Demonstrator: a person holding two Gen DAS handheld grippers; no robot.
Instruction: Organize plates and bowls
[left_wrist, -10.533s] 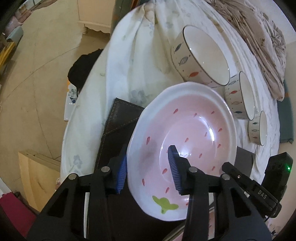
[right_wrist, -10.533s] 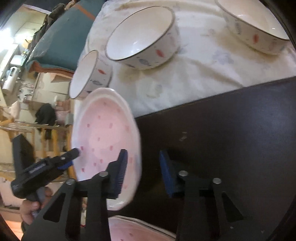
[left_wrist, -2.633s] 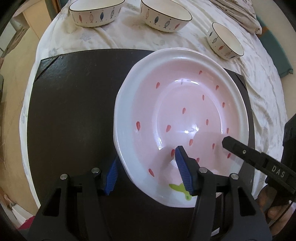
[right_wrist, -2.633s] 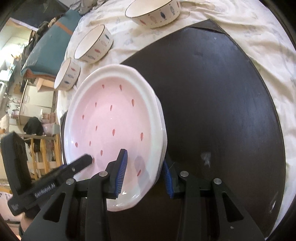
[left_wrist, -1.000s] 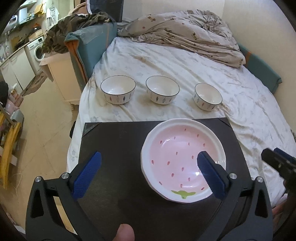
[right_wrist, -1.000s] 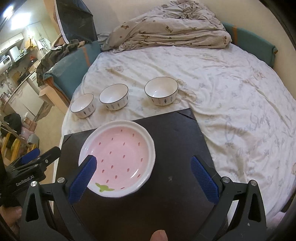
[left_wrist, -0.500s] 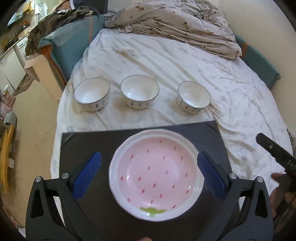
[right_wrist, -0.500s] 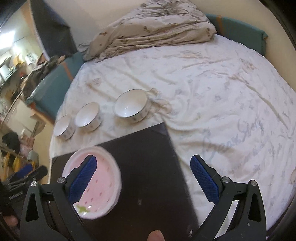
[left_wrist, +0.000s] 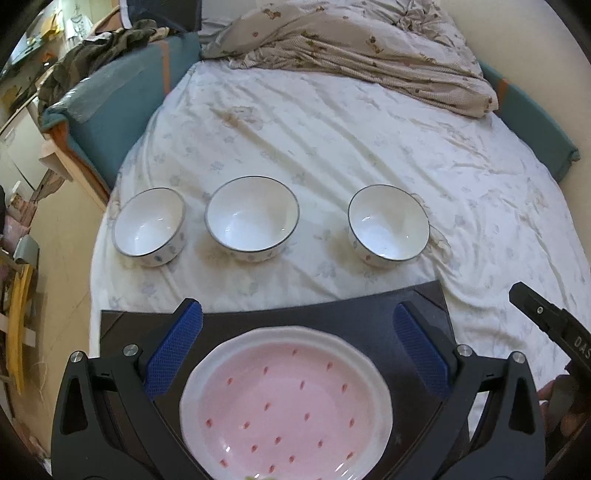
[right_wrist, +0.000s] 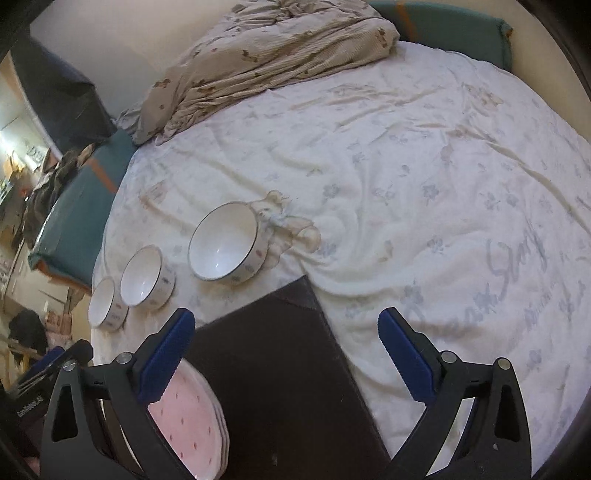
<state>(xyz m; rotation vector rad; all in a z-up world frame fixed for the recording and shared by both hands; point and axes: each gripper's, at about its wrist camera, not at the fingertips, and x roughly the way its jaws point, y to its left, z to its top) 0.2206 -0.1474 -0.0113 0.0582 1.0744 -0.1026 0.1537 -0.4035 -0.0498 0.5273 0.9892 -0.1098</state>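
Note:
A stack of pink strawberry-patterned plates (left_wrist: 288, 402) lies on a dark mat (left_wrist: 332, 314) at the near edge of the bed; it also shows in the right wrist view (right_wrist: 188, 421). Three white bowls stand in a row on the sheet beyond the mat: left bowl (left_wrist: 149, 227), middle bowl (left_wrist: 252, 219), right bowl (left_wrist: 388, 225). In the right wrist view the same bowls (right_wrist: 223, 247) (right_wrist: 146, 277) (right_wrist: 107, 302) run toward the left. My left gripper (left_wrist: 295, 347) is open and empty above the plates. My right gripper (right_wrist: 284, 354) is open and empty above the mat's right part.
A white floral sheet (left_wrist: 332, 140) covers the bed. A crumpled beige blanket (left_wrist: 351, 48) lies at the far end. Teal cushions (left_wrist: 122, 107) border the bed on the left. The floor and furniture lie beyond the bed's left edge (left_wrist: 55, 258).
Both grippers let go of the plate, opened wide and drew back. The left view now tilts forward toward the bowls; the right gripper has swung right, over the mat's corner.

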